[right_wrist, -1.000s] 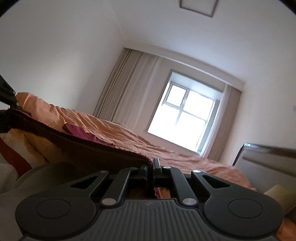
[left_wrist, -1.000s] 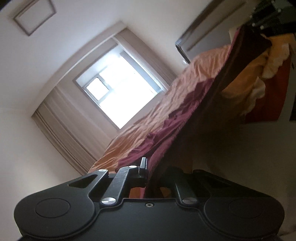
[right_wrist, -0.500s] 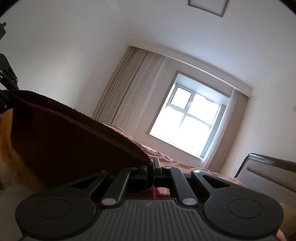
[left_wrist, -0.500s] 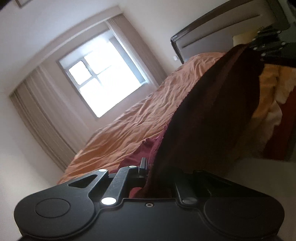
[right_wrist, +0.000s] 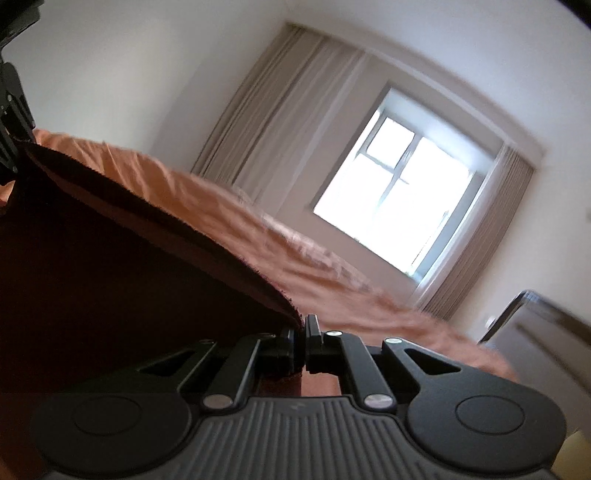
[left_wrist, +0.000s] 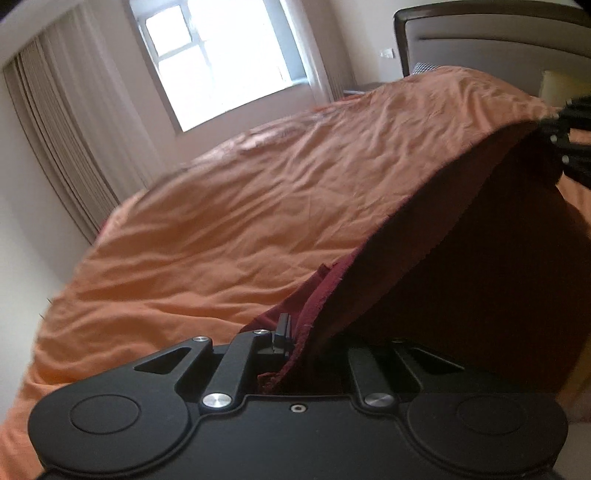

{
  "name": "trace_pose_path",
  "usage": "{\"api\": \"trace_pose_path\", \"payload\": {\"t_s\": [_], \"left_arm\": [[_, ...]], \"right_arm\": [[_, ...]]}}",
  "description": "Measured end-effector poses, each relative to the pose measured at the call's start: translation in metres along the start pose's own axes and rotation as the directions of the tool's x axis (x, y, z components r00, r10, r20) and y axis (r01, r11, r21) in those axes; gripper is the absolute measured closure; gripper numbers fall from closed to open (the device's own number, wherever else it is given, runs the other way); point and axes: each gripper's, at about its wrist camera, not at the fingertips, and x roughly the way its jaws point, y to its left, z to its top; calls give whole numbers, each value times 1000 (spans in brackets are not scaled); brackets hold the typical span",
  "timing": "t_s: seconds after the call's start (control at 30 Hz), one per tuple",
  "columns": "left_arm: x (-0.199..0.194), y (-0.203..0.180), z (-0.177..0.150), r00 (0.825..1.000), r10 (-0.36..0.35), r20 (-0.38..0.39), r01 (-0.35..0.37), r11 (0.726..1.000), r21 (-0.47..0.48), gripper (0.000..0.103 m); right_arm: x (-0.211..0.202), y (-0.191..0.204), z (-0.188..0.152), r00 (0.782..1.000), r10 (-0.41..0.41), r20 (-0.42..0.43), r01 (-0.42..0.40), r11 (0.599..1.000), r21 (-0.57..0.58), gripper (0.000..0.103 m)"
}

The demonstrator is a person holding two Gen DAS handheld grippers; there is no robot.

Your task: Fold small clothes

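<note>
A dark maroon garment (left_wrist: 480, 266) hangs stretched in the air between my two grippers. My left gripper (left_wrist: 291, 339) is shut on one corner of it; the cloth covers the right finger. Its far corner runs up to the other gripper (left_wrist: 569, 147) at the right edge. In the right wrist view my right gripper (right_wrist: 300, 343) is shut on the maroon garment (right_wrist: 110, 280), whose taut top edge climbs left to the left gripper (right_wrist: 13, 122). The garment's lower part is hidden in shadow.
A bed with a wrinkled orange cover (left_wrist: 240, 206) lies below and beyond the garment. A window (left_wrist: 225, 55) with beige curtains (left_wrist: 74, 122) is behind it, and a dark headboard (left_wrist: 495, 33) stands at the right. White walls surround the room.
Both grippers have tilted down from the ceiling toward the bed, still holding the garment. The cloth is now stretched wider and flatter above the orange cover.
</note>
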Motion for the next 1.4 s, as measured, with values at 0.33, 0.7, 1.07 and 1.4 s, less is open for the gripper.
{"api": "trace_pose_path", "payload": {"t_s": [0.33, 0.7, 1.07, 1.4], "left_arm": [[87, 21, -13, 992, -117, -45, 113, 990, -82, 83], [97, 36, -16, 998, -54, -31, 52, 996, -78, 45], [83, 61, -41, 999, 40, -9, -41, 968, -246, 4], [108, 74, -76, 996, 89, -24, -91, 901, -425, 1]], "right_arm": [[82, 15, -43, 993, 55, -103, -46, 996, 82, 91], [85, -2, -60, 992, 25, -124, -4, 985, 173, 12], [52, -24, -73, 989, 117, -86, -98, 976, 196, 0], [76, -48, -99, 972, -125, -198, 184, 932, 312, 0]]}}
